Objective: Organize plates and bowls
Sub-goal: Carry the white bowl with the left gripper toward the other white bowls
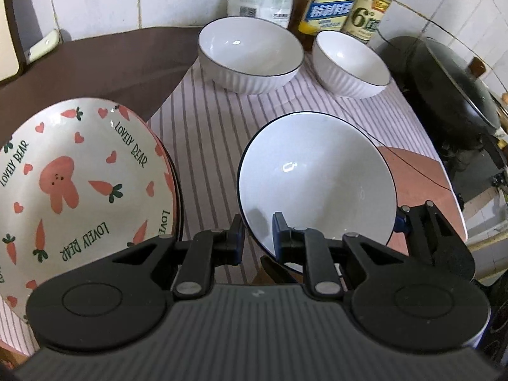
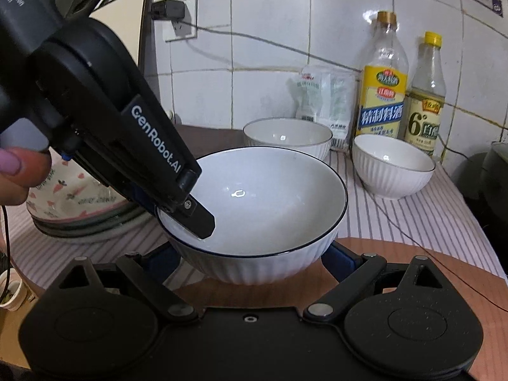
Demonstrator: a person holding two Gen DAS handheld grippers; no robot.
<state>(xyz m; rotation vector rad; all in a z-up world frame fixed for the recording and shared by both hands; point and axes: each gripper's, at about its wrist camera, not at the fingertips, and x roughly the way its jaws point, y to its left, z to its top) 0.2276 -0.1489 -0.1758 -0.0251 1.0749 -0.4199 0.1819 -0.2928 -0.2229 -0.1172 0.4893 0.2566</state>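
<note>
A large white ribbed bowl with a dark rim [image 1: 317,177] [image 2: 260,209] is held above the striped cloth. My left gripper [image 1: 257,235] is shut on its near-left rim, one finger inside, one outside; it also shows in the right wrist view [image 2: 190,212]. My right gripper [image 2: 250,262] stands wide open with its fingers on either side of the bowl's base; whether they touch is unclear. Two more white bowls, a big one [image 1: 250,54] [image 2: 287,136] and a small one [image 1: 350,63] [image 2: 393,165], stand at the back. A stack of bunny-and-carrot plates [image 1: 79,184] [image 2: 85,203] sits at the left.
A striped cloth [image 1: 203,146] covers the counter. Bottles [image 2: 382,85] [image 2: 425,95] and a white bag [image 2: 324,98] stand against the tiled wall. A black wok with a glass lid [image 1: 451,85] is at the right. A thin cable [image 2: 412,238] crosses the cloth.
</note>
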